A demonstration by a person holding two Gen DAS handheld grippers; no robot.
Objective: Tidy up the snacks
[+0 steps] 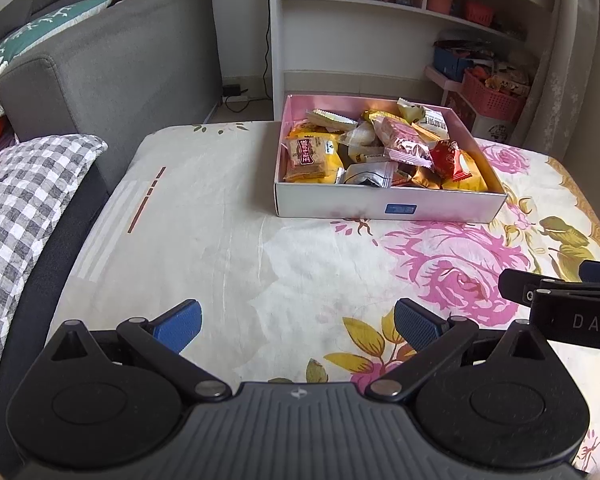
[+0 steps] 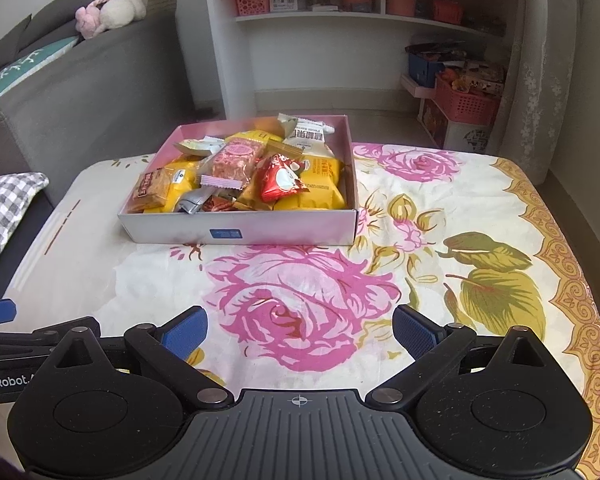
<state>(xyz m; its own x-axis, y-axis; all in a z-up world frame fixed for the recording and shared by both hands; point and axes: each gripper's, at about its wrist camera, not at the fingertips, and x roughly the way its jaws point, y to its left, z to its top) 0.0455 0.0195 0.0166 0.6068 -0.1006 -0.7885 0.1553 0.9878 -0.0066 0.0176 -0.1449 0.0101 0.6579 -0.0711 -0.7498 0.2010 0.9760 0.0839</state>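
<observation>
A shallow pink-lined box [image 1: 388,209] [image 2: 284,233] sits on the floral cloth, filled with several wrapped snacks: yellow packs [image 1: 320,156] [image 2: 320,184], a pink pack [image 1: 406,142] [image 2: 236,160], a red pack [image 1: 448,158] [image 2: 280,178] and a silver one [image 1: 366,174]. My left gripper [image 1: 298,322] is open and empty, well short of the box. My right gripper [image 2: 300,330] is open and empty, also short of the box. The right gripper's side shows at the right edge of the left wrist view [image 1: 572,300].
A table covered with a rose-print cloth [image 1: 260,248] [image 2: 300,292]. A grey sofa [image 1: 112,64] with a checked cushion [image 1: 24,200] stands at the left. A white shelf unit [image 1: 380,20] and pink baskets [image 1: 488,96] stand behind the table.
</observation>
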